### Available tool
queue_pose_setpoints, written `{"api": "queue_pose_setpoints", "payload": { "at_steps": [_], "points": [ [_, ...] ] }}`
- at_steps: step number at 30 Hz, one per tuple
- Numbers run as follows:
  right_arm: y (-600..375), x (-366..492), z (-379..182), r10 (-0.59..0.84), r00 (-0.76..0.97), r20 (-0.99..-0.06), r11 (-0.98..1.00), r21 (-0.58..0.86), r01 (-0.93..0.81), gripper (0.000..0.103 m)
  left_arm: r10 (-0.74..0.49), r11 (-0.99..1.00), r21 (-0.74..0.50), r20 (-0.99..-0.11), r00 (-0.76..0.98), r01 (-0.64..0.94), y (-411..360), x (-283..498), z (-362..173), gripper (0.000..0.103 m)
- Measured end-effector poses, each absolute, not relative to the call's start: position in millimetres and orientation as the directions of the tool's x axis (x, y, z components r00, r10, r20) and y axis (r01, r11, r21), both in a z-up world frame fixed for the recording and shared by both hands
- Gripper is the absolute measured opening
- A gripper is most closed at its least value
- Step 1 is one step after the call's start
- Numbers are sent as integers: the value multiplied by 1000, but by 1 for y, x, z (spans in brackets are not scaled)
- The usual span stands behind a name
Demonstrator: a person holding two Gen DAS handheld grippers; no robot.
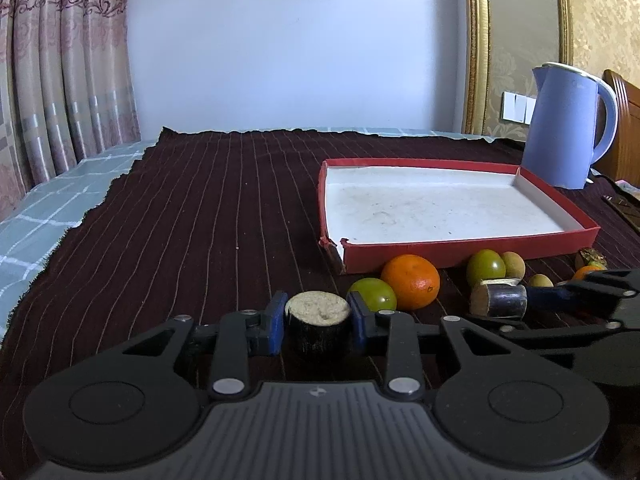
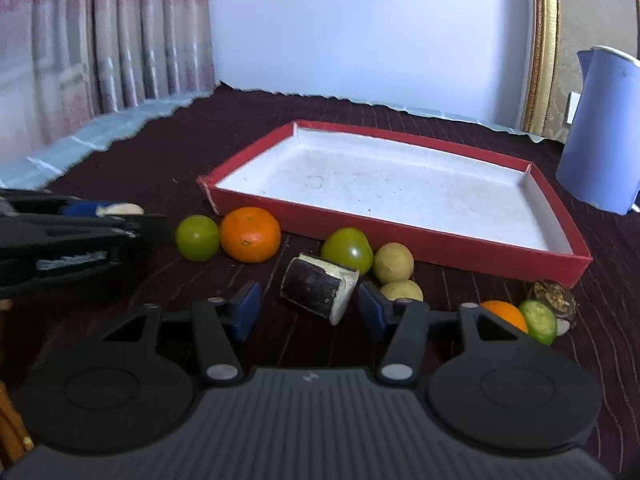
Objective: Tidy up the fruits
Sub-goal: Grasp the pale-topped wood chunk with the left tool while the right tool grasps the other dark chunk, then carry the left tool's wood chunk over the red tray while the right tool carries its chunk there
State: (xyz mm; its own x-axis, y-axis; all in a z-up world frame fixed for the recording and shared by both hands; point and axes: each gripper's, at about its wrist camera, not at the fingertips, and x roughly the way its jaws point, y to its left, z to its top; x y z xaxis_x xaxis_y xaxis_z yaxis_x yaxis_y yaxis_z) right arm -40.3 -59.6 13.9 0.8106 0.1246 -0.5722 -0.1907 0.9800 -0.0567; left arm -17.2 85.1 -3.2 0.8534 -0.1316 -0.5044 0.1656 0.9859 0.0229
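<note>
left gripper (image 1: pixel 319 322): clamped on dark cane piece (image 1: pixel 319 326), cut end up
right gripper (image 2: pixel 310 306): parted around second cane piece (image 2: pixel 318 287); pads not touching
tray (image 2: pixel 440 246): red, beyond the fruit row
in between: orange (image 2: pixel 250 239); green fruits (image 2: pixel 347 250); tan balls (image 2: pixel 393 262)
kettle (image 1: pixel 568 128): far right

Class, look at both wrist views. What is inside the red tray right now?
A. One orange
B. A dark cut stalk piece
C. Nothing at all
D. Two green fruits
C: the red tray shows only its bare white floor, while the orange, the green fruits and the dark cut stalk piece all lie on the cloth in front of it.
</note>
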Motion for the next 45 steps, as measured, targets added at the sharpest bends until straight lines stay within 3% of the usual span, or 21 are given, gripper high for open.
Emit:
{"api": "queue_pose_setpoints", "payload": {
  "at_steps": [2, 10, 21, 45],
  "points": [
    [-60, -38, 12, 130, 809, -573, 981, -46, -190, 35, -135, 985, 28, -503, 854, 172, 84, -18, -3, 32],
    [-76, -50, 22, 205, 813, -544, 975, 39, -220, 35, -176, 977, 13, -507, 844, 212, 77, -20, -1, 32],
    [-125, -56, 46, 183, 859, -478, 983, 91, -159, 35, -229, 957, 43, -491, 841, 285, 23, -10, 21, 32],
    [-174, 15, 76, 36, 895, -444, 999, 44, -18, 35, -142, 969, 98, -533, 834, 228, -31, 72, 40, 32]
  ]
}}
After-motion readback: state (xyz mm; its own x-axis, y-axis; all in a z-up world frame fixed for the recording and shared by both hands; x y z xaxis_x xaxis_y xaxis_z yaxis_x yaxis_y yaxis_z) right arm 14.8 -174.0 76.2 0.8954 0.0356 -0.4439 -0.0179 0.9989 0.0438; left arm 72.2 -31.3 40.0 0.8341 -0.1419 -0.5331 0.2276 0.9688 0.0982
